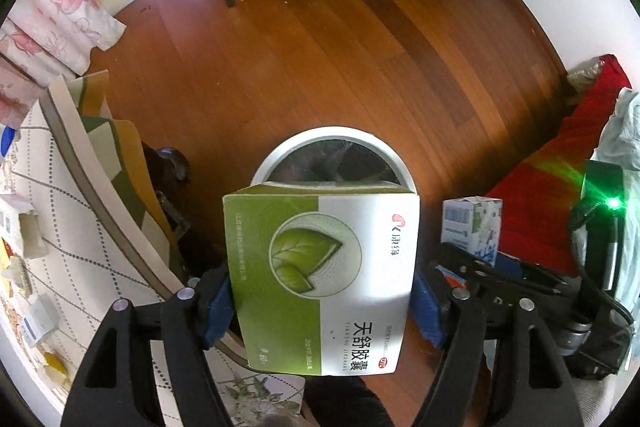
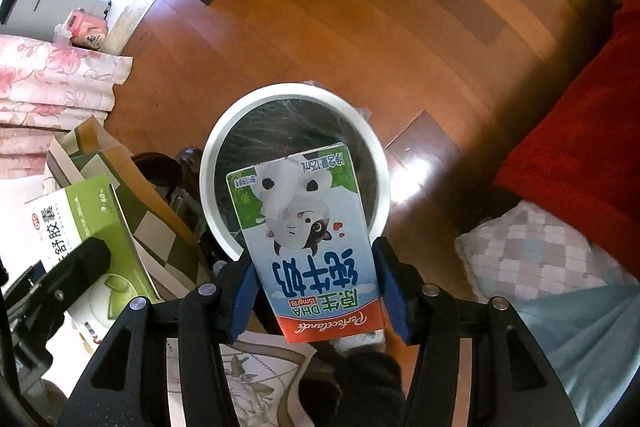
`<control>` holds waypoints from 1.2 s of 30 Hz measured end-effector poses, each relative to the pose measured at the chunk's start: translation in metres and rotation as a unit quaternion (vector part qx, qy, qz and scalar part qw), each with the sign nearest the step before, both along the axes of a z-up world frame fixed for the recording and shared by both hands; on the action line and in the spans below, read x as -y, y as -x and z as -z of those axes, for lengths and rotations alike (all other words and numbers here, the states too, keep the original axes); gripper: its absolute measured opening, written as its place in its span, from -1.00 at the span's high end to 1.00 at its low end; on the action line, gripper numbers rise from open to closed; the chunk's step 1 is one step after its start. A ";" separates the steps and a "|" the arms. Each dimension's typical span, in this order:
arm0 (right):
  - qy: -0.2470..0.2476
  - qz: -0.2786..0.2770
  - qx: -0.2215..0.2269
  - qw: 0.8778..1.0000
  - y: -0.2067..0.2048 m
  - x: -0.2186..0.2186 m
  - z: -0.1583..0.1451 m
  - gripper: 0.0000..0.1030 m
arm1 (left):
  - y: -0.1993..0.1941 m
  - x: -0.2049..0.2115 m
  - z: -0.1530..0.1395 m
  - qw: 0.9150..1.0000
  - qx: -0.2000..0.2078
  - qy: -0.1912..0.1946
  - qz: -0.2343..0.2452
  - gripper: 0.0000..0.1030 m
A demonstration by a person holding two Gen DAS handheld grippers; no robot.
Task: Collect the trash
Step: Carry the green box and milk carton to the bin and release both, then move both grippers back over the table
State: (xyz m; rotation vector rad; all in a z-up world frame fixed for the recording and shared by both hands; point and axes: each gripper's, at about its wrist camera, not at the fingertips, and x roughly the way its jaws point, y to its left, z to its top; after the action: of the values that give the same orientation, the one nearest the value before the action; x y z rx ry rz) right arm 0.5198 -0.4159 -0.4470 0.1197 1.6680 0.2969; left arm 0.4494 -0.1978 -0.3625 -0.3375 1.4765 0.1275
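Above bin (image 1: 264,163) rim | left gripper (image 1: 322,301) clamps green-white box (image 1: 320,275), printed "天舒胶囊 TIANSHU JIAONANG", OTC mark | right gripper (image 2: 316,287) clamps milk carton (image 2: 312,243) over bin mouth, upside down: "纯牛奶", "原生DHA", "Perfectland", "125mL"

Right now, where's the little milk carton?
The milk carton is clamped in the right hand-held gripper, held over the white-rimmed trash bin on the wooden floor. In the left wrist view it shows right of the green medicine box.
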 end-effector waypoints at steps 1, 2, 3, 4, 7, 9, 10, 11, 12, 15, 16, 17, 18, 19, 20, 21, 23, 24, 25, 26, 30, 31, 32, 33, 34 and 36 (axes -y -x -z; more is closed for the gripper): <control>0.000 0.000 -0.002 1.000 0.000 -0.001 0.001 -0.15 | -0.003 0.001 0.002 1.000 -0.003 0.001 0.000 -0.42; 0.001 -0.002 -0.002 1.000 0.000 -0.001 0.003 -0.24 | -0.006 0.002 0.004 1.000 -0.005 0.001 0.000 -0.44; 0.004 -0.003 0.000 1.000 -0.001 0.000 0.002 -0.57 | -0.006 0.003 0.004 1.000 -0.010 -0.002 0.001 -0.50; 0.012 -0.005 0.004 1.000 -0.001 0.001 0.001 -0.80 | -0.005 0.004 0.004 1.000 -0.013 -0.007 0.003 -0.64; 0.039 -0.015 0.018 0.999 0.001 0.002 -0.005 -0.84 | -0.004 0.006 0.003 1.000 -0.012 -0.022 0.005 -0.98; 0.051 -0.019 0.027 0.998 0.002 0.004 -0.010 -0.84 | -0.001 0.006 0.000 1.000 -0.011 -0.027 0.004 -0.98; 0.057 -0.021 0.031 0.998 0.003 0.004 -0.013 -0.85 | 0.000 0.004 -0.001 0.999 -0.011 -0.030 0.003 -0.98; 0.064 -0.026 0.038 0.997 0.004 0.004 -0.017 -0.85 | 0.002 0.004 -0.002 0.999 -0.011 -0.033 0.003 -0.98; 0.068 -0.027 0.041 0.996 0.005 0.004 -0.020 -0.86 | 0.003 0.004 -0.003 0.999 -0.012 -0.035 0.002 -0.98; 0.077 -0.032 0.053 0.995 0.009 0.003 -0.032 -0.86 | 0.009 0.002 -0.008 0.999 -0.011 -0.044 -0.001 -0.98; 0.081 -0.034 0.057 0.994 0.011 0.003 -0.036 -0.87 | 0.010 0.000 -0.009 0.999 -0.011 -0.046 -0.002 -0.98; 0.086 -0.036 0.061 0.994 0.014 0.003 -0.040 -0.87 | 0.011 -0.002 -0.011 0.999 -0.011 -0.047 -0.003 -0.98; 0.088 -0.037 0.063 0.993 0.016 0.002 -0.043 -0.87 | 0.013 -0.002 -0.012 0.999 -0.010 -0.049 -0.005 -0.98; 0.091 -0.038 0.065 0.993 0.018 0.001 -0.047 -0.87 | 0.015 -0.003 -0.015 0.999 -0.010 -0.050 -0.007 -0.98; 0.091 -0.038 0.067 0.993 0.020 0.001 -0.051 -0.87 | 0.017 -0.005 -0.017 0.999 -0.010 -0.051 -0.008 -0.98; 0.092 -0.037 0.069 0.993 0.023 0.000 -0.055 -0.87 | 0.021 -0.006 -0.020 0.998 -0.008 -0.054 -0.009 -0.98; 0.095 -0.038 0.075 0.992 0.029 -0.002 -0.066 -0.87 | 0.025 -0.008 -0.025 0.998 -0.006 -0.055 -0.012 -0.98; 0.094 -0.038 0.078 0.992 0.031 -0.003 -0.071 -0.87 | 0.027 -0.009 -0.028 0.998 -0.004 -0.056 -0.013 -0.98; 0.095 -0.039 0.081 0.991 0.033 -0.003 -0.075 -0.87 | 0.029 -0.011 -0.032 0.998 -0.002 -0.058 -0.015 -0.98; 0.095 -0.040 0.085 0.991 0.036 -0.005 -0.082 -0.87 | 0.031 -0.012 -0.036 0.998 -0.001 -0.061 -0.016 -0.98; 0.095 -0.041 0.096 0.990 0.047 -0.008 -0.102 -0.87 | 0.043 -0.017 -0.049 0.998 0.003 -0.065 -0.021 -0.98; 0.093 -0.040 0.100 0.990 0.051 -0.009 -0.112 -0.87 | 0.046 -0.018 -0.055 0.998 0.005 -0.065 -0.023 -0.98; 0.093 -0.040 0.103 0.990 0.052 -0.009 -0.117 -0.87 | 0.048 -0.019 -0.058 0.997 0.006 -0.066 -0.024 -0.98; 0.092 -0.039 0.107 0.989 0.056 -0.009 -0.124 -0.87 | 0.052 -0.020 -0.062 0.997 0.008 -0.067 -0.026 -0.98; 0.091 -0.038 0.113 0.989 0.059 -0.010 -0.134 -0.87 | 0.055 -0.022 -0.068 0.997 0.010 -0.067 -0.029 -0.98; 0.088 -0.037 0.123 0.988 0.065 -0.012 -0.152 -0.87 | 0.062 -0.026 -0.078 0.997 0.016 -0.067 -0.034 -0.98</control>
State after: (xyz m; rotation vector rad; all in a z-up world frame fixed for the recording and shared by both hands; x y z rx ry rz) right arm 0.4547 -0.4040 -0.2954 -0.1083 1.4479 0.2107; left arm 0.3876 -0.1723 -0.2841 -0.2800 1.4174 0.2738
